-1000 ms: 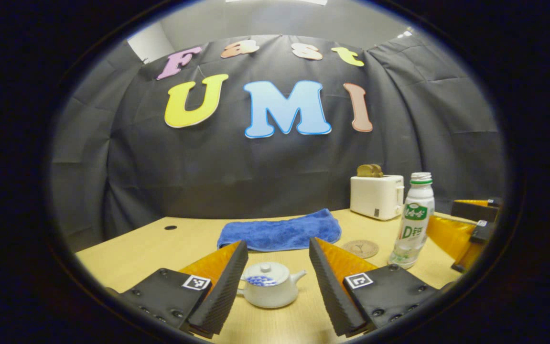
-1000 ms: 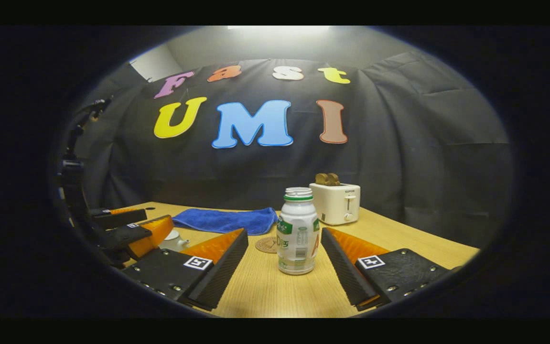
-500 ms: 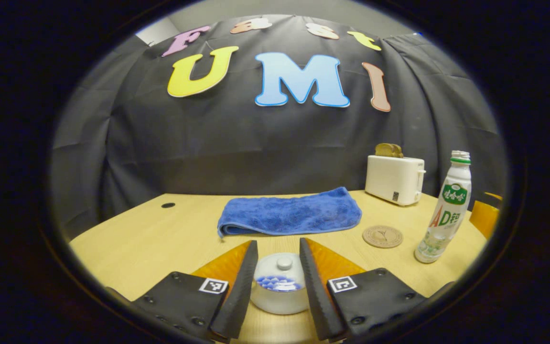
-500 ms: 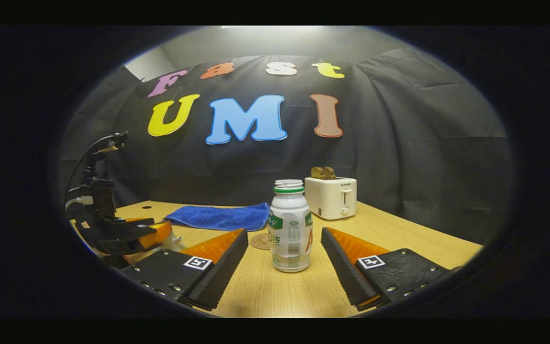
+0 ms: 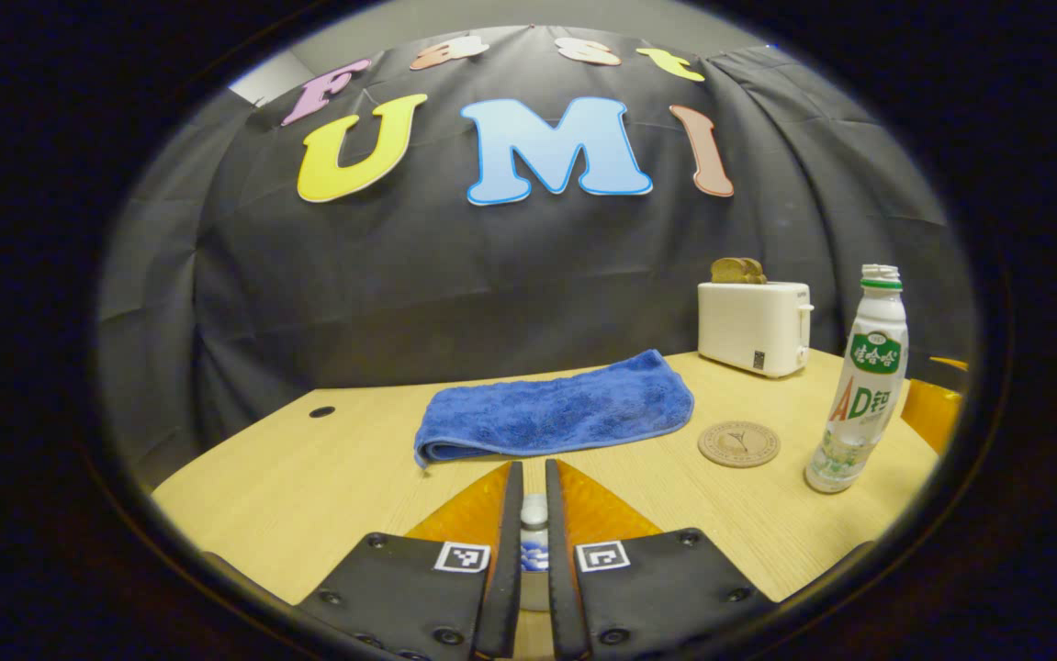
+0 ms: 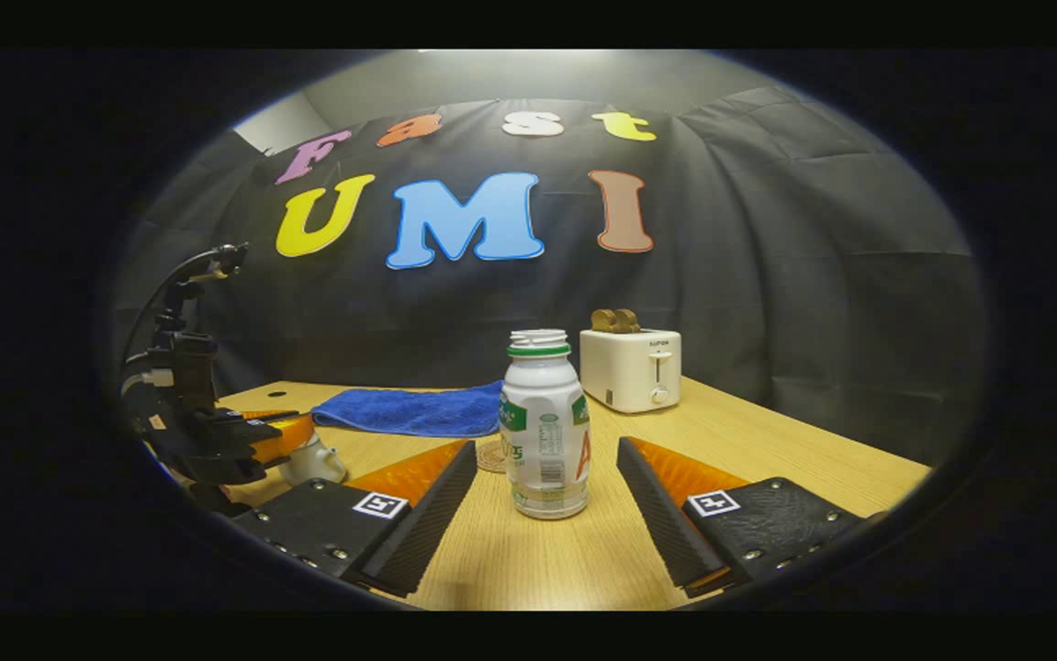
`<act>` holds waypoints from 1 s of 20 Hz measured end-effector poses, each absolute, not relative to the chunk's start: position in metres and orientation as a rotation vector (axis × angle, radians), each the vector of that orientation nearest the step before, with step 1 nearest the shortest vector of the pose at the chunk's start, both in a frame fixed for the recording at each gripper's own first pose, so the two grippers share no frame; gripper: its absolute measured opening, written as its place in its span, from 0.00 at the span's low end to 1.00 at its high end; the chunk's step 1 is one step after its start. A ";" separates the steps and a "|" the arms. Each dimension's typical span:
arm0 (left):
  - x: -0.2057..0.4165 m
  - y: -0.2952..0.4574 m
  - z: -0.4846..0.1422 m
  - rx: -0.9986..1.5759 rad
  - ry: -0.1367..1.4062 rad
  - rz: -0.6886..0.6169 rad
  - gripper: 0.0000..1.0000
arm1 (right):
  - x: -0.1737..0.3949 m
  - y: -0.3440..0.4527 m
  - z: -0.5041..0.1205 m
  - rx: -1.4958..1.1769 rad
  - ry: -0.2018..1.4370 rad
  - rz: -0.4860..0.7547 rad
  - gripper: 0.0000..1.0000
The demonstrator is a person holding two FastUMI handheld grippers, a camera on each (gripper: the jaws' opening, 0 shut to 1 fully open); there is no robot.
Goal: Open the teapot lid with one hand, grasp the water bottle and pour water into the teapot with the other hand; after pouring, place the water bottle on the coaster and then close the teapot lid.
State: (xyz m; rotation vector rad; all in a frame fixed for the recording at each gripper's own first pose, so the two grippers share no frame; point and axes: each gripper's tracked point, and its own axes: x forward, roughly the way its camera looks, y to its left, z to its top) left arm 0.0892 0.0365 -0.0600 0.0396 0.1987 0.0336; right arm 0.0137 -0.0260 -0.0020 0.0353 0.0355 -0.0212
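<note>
Teapot lid (image 5: pixel 534 510): the left gripper (image 5: pixel 528 477) has narrowed from wide apart a second ago to a thin slit, both fingers now pressed on the lid's knob. Lid reads as gripped, still seated on the teapot (image 6: pixel 312 459); lifting comes next, by my judgement. In the right gripper view the teapot sits on the table (image 6: pixel 767 441), left of the water bottle, under the left gripper.

Right gripper (image 6: pixel 546 468): fingers wide apart, unchanged. The water bottle (image 6: pixel 542 427) now stands nearer, between the fingers, touching neither. Cap off, neck open. So the grasp is not yet made.

Coaster (image 5: pixel 738 443): just left of the water bottle, bare. Blue towel (image 5: pixel 556 413) farther left, toaster (image 5: pixel 754 326) behind.

Hard to make out:
- Teapot body and spout mostly hidden by the left fingers.
- Whether the lid has lifted at all: cannot tell.
- Water level in the bottle unclear.
- In the right gripper view, the coaster is half hidden behind the bottle.
</note>
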 end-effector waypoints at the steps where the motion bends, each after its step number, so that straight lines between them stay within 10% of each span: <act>1: 0.090 0.037 -0.058 0.039 0.199 0.032 0.18 | 0.014 -0.026 -0.002 0.035 0.035 -0.019 0.95; 20: 0.055 0.086 0.001 -0.111 0.119 0.051 0.18 | 0.059 -0.024 -0.008 0.023 0.079 0.046 0.95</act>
